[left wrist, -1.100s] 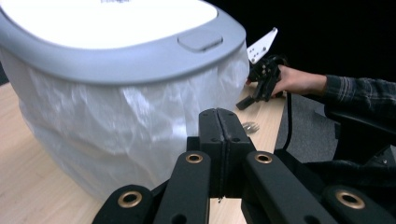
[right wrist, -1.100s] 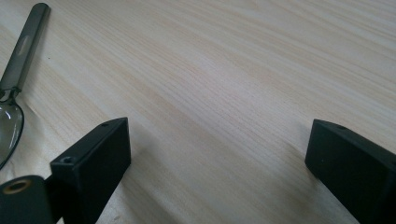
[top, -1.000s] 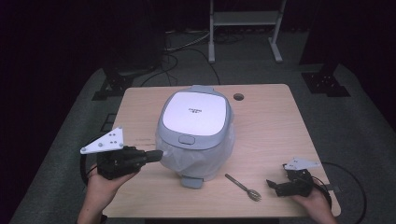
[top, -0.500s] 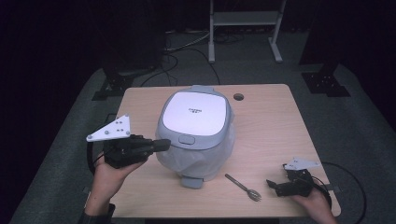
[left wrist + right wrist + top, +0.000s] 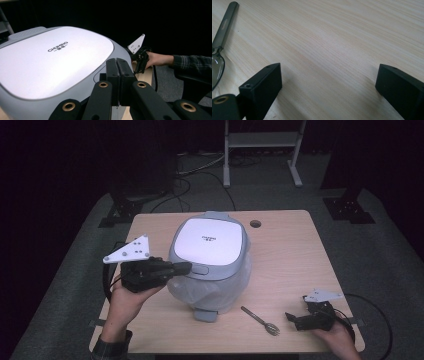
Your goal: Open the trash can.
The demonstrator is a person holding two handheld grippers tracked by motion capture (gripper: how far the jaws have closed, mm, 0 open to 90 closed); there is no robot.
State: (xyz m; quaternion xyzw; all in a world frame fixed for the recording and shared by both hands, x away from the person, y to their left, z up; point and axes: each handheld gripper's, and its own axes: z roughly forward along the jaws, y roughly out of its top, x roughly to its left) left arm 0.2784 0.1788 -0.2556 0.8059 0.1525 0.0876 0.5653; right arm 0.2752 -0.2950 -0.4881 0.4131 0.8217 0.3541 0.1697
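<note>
Left tongs sit with their two black jaws pressed flat together, holding nothing, their tip at the rice cooker's front-left edge, level with the rim of its lid and just beside the oblong latch button; whether the tip actually touches the cooker cannot be told. In the left gripper view those same tongs rise side by side in front of the cooker's pale lid, which bears dark lettering, and the lid lies down on the body. The rice cooker stands near the middle of the light wooden desk, its grey hinge toward the far edge and a small tab at its foot pointing toward the person. To the cooker's right front, on the bare wood, lies a slim metal utensil, apart from the cooker. Farther right of the cooker, near the desk's near corner, the right tongs rest low on the wood in the person's hand, pointing toward the utensil. In the right gripper view their jaws stand wide apart with only wood grain between them, and the utensil lies just beyond the one jaw.
</note>
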